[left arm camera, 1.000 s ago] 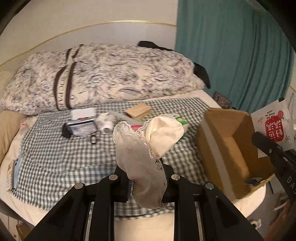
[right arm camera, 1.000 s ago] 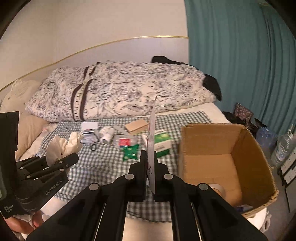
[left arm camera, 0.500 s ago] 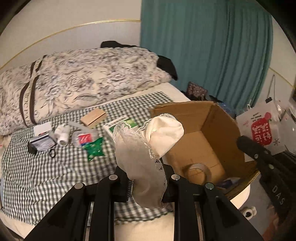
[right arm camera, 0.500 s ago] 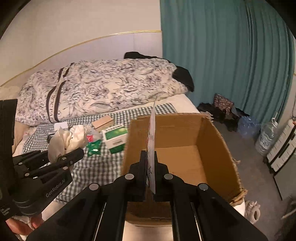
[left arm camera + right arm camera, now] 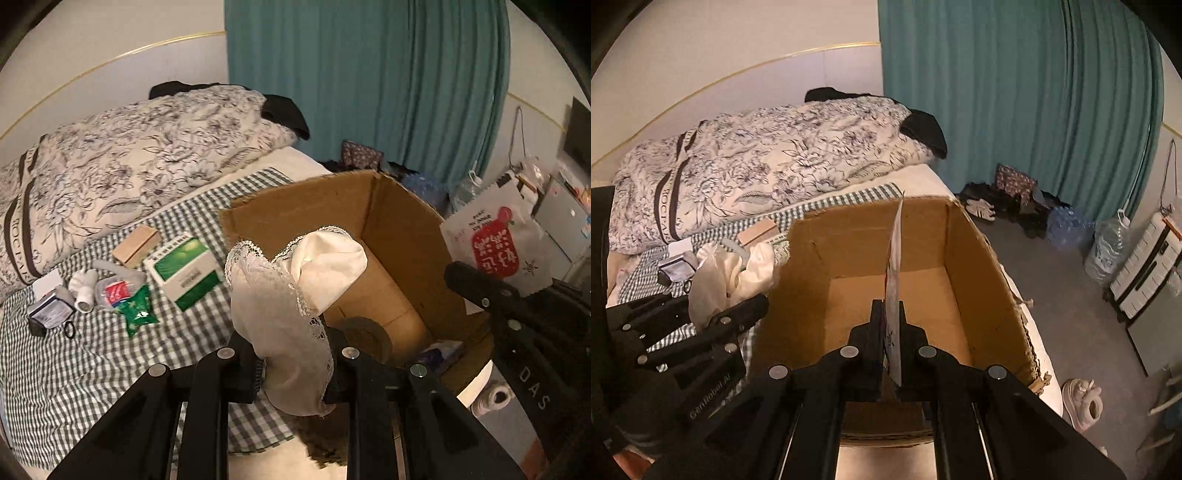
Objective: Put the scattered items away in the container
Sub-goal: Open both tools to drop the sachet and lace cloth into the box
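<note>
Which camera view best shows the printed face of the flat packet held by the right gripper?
The left wrist view: the flat packet faces that camera, showing its red panel and white border. The right wrist view sees it edge-on, a thin strip rising from the right gripper above the cardboard box.

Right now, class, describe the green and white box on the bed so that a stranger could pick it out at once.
Find the open cardboard box on the checked blanket. Just left of it lies the green and white box, flat, apart from the small clutter further left. It is the largest loose item there, and unlike the plain tan block behind it, it bears green panels.
</note>
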A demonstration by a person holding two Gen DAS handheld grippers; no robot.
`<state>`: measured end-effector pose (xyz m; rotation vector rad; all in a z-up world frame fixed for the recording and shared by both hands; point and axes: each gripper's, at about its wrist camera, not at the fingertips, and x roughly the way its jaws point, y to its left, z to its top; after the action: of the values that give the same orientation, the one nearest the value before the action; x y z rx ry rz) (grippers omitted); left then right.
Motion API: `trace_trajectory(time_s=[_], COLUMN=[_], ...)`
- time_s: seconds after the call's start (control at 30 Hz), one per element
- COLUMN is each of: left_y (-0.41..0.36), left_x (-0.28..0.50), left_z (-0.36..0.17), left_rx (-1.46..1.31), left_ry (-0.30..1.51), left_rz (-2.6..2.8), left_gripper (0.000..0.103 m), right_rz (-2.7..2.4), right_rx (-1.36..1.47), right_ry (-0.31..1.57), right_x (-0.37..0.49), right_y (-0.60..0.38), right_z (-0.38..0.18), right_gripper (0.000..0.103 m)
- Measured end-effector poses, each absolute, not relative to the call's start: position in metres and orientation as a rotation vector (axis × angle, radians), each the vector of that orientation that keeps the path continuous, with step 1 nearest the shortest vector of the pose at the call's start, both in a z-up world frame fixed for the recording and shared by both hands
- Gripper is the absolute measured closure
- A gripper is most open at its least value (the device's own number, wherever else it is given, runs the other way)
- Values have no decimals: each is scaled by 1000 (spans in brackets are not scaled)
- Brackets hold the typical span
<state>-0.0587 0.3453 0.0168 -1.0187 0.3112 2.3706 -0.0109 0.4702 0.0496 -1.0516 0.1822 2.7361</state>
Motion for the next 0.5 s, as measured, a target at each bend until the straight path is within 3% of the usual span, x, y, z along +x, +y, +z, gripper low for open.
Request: trace_trajectory(time_s=[0.27, 0.33, 0.37, 0.4, 0.43, 0.5], left_y=[361, 362, 361, 360, 359, 354], left_x=[-61, -62, -62, -62, -62, -64], left_z=[5, 4, 5, 6, 7, 9], left_rx=[-1029, -1011, -999, -989, -976, -955], left_ry=[348, 354, 354, 352, 348, 337], left_rz=[2336, 2355, 2366, 2376, 2392, 2428], left_gripper=[82, 71, 55, 47, 36, 32], right_rz=[2699, 2690, 2689, 2690, 2690, 2676], right_rx=[-1095, -1097, -1093, -1090, -1089, -1082], right_ry=[201, 197, 194, 195, 198, 191], right_x=[-16, -17, -18, -18, -19, -20], right_y=[483, 485, 486, 487, 488, 488], right_z=[33, 30, 30, 30, 30, 31], right_gripper=[100, 100, 100, 97, 94, 62])
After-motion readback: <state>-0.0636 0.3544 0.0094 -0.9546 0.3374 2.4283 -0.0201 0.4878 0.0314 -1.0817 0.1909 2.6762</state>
